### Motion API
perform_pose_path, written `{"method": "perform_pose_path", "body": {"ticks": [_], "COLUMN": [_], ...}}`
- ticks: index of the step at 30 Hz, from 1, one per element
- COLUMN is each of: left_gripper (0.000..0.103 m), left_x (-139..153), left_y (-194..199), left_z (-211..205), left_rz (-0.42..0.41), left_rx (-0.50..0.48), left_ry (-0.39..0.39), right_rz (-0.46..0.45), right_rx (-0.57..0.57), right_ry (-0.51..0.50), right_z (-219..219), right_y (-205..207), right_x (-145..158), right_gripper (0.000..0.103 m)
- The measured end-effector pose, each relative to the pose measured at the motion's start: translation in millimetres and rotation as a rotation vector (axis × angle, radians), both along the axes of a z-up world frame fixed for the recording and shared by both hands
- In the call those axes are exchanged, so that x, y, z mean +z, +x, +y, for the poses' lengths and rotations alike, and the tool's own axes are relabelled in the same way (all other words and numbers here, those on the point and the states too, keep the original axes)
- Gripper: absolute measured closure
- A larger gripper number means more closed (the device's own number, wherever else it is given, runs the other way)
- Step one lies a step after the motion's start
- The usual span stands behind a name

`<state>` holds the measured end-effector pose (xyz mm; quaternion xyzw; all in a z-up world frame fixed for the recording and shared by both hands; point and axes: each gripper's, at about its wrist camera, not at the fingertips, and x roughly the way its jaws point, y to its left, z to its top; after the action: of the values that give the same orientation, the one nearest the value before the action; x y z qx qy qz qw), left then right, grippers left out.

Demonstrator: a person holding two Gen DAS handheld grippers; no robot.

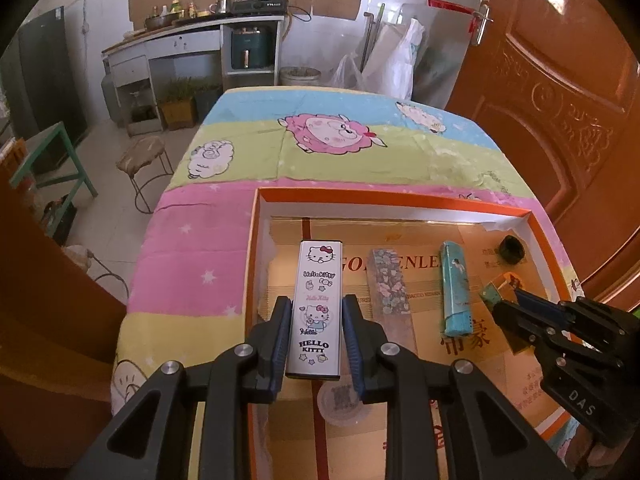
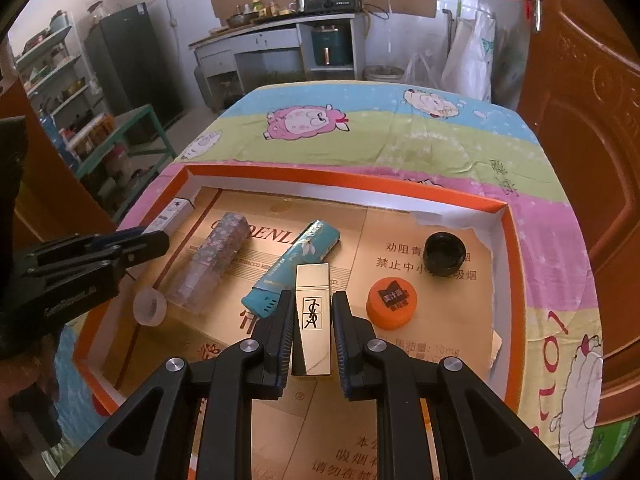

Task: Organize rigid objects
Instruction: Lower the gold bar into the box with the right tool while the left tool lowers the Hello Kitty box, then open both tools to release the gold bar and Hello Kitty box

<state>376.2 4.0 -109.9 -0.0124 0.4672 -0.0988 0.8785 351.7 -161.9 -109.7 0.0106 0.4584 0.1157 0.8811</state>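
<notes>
1. Left gripper [image 1: 316, 336] straddling the white Hello Kitty case [image 1: 317, 308] in the tray's left part; a sliver of gap visible on either side of the case, so apparently released or barely closing, though cannot tell for certain whether contact is made.
2. Right gripper [image 2: 311, 332] bracketing the gold YSL case [image 2: 313, 312] near the tray's middle; gaps showing on both sides, so probably unclenched; firm grasp not confirmed.
3. Just ahead of the left gripper and to its right: a floral stick [image 1: 387, 282], then a teal lighter [image 1: 454, 288], both lying flat and roughly parallel; judged already set in a row.
4. To the right of the right gripper: an orange cap [image 2: 392, 304]; beyond it a black cap [image 2: 445, 253]; near its left, a translucent lid [image 2: 150, 305]; loose and scattered, likely yet to be sorted.
5. Judged roughly midway: long items lining up, two cases being placed, caps remaining.
6. Underneath: an orange-rimmed tray [image 1: 400, 195] lined with gold printed cardboard, resting on a cartoon sheep cloth [image 1: 332, 136] covering the table.
7. Farther off: a stool [image 1: 142, 156] left, a brown door [image 1: 560, 92] right; at the back wall a counter [image 2: 276, 28] with bottles and stove, plus a dark fridge [image 2: 120, 60].
</notes>
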Motion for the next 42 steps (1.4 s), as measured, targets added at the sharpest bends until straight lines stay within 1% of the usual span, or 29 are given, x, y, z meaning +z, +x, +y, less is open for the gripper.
{"method": "perform_pose_path", "body": {"ticks": [7,18,26,30,33,36,38,42], "left_gripper": [0.077,0.077,0.076,0.076,0.076,0.076,0.074,0.065], "left_x": [-2,-16,-23,-23,-23,-22,-21,-15], "left_y": [7,20,22,22,21,21,19,15], "left_z": [-1,-5,-6,-7,-6,-3,-2,-4], "left_rz": [-0.001,0.044,0.049,0.04,0.036,0.039,0.038,0.024], "left_rx": [0.002,-0.01,-0.03,-0.041,-0.044,-0.041,-0.04,-0.043], "left_ry": [0.015,0.035,0.011,0.023,0.008,-0.019,-0.029,-0.024], "right_rz": [0.003,0.026,0.026,0.026,0.022,0.019,0.018,0.011], "right_rx": [-0.001,-0.007,-0.007,-0.008,-0.001,-0.002,-0.006,-0.016], "right_ry": [0.0,-0.017,-0.027,-0.032,-0.04,-0.049,-0.045,-0.029], "right_z": [-1,-2,-1,-1,0,2,1,-1], "right_y": [2,9,8,8,9,7,6,3], "right_x": [-1,-13,-15,-17,-18,-18,-18,-14], "right_gripper": [0.084,0.084,0.084,0.084,0.078,0.078,0.078,0.077]}}
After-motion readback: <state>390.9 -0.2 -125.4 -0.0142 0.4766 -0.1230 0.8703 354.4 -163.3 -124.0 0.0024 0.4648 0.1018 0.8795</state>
